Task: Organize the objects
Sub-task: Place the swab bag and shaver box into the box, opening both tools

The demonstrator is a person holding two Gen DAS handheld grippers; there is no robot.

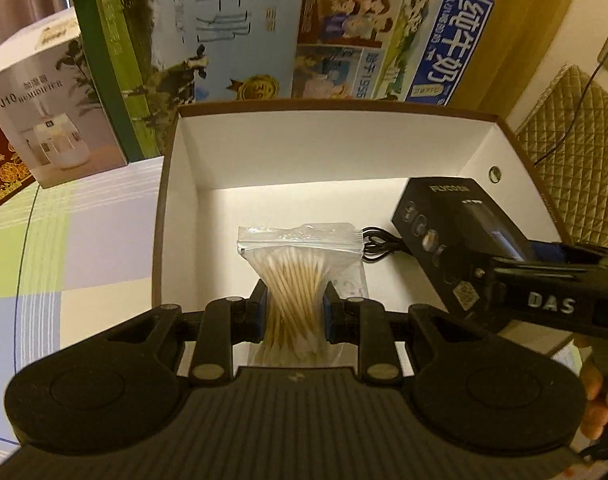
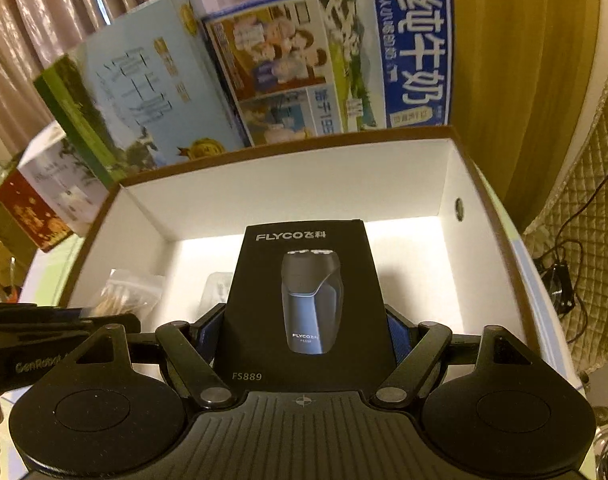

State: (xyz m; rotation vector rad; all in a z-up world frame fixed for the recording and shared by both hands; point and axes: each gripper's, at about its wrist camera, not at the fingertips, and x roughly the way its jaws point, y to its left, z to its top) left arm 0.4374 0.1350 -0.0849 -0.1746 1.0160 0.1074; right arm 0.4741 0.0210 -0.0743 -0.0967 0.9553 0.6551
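My left gripper (image 1: 295,312) is shut on a clear zip bag of cotton swabs (image 1: 300,264), held over the open white-lined cardboard box (image 1: 264,148). My right gripper (image 2: 307,328) is shut on a black FLYCO shaver box (image 2: 304,300), also held above that cardboard box (image 2: 304,184). In the left wrist view the shaver box (image 1: 443,236) comes in from the right, with the right gripper behind it. In the right wrist view the swab bag (image 2: 124,292) shows at the left. A black cable (image 1: 377,246) and a small clear packet (image 1: 349,286) lie on the box floor.
Two milk cartons (image 1: 244,28) stand behind the box. A humidifier box (image 1: 52,116) and a red patterned box (image 1: 0,168) sit at the left on a checked tablecloth (image 1: 84,248). A quilted chair back (image 1: 575,152) stands at the right. A hand (image 1: 595,400) shows at the lower right.
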